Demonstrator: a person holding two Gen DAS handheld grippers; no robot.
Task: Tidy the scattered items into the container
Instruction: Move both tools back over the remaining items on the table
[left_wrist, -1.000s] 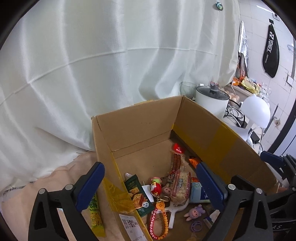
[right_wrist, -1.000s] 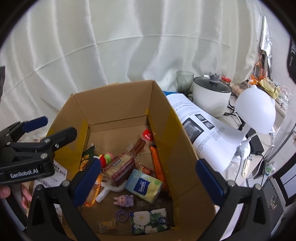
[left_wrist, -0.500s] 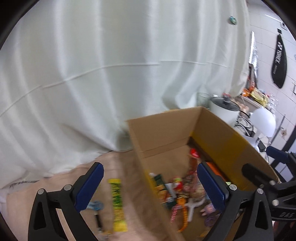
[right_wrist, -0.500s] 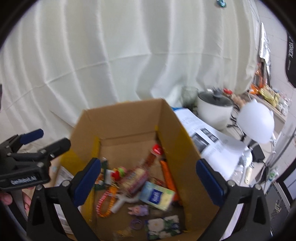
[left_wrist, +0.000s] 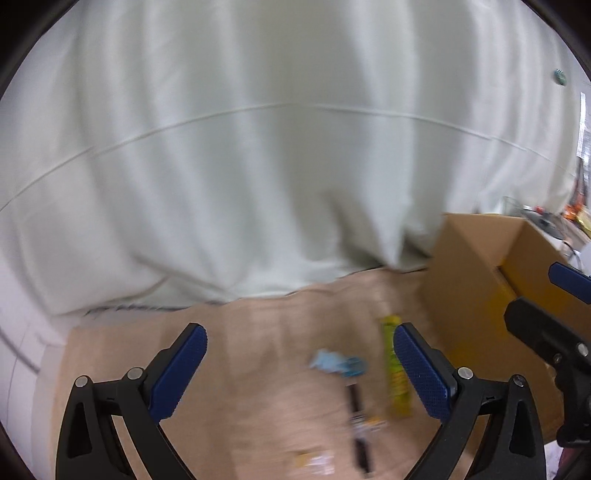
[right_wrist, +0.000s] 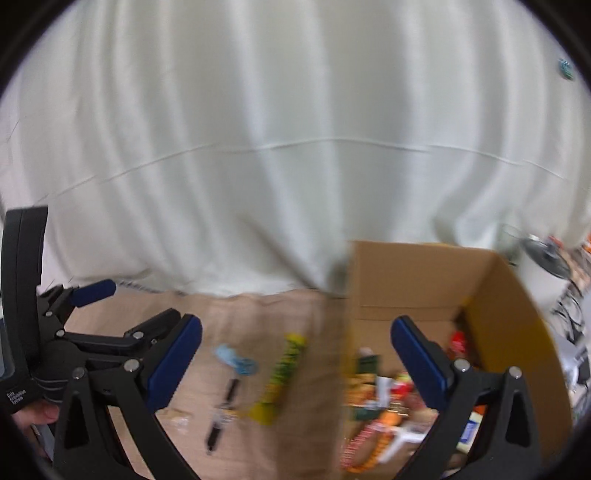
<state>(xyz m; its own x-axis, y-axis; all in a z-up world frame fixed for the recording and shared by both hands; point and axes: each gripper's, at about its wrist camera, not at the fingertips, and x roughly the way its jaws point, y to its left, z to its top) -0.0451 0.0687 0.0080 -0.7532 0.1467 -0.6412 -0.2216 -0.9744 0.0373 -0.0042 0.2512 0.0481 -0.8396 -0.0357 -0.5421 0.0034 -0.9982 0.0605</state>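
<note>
A white curtain (left_wrist: 258, 166) fills the back of both views, hanging down to a tan cloth-covered table (left_wrist: 258, 350). The cardboard box (right_wrist: 424, 280) stands open at the right end of the table, already holding a jumble of snack packs and small toys; motion blur hides most of their detail.

The left gripper (left_wrist: 299, 369) has its blue-padded fingers spread wide and holds nothing; it hovers above the table, aimed at the loose items left of the box. The right gripper (right_wrist: 295, 358) is likewise wide open and empty, its left finger over bare table and its right finger over the box's open top. In the right wrist view the left gripper sits at the far left, with part of a hand (right_wrist: 37, 415) under it.

On the table just left of the box lies a long yellow-green snack packet (left_wrist: 397, 373). Beside it are a crumpled light-blue item (left_wrist: 338, 363), a dark pen-like stick (left_wrist: 356, 424), and a small pale wrapper (left_wrist: 316, 461).
</note>
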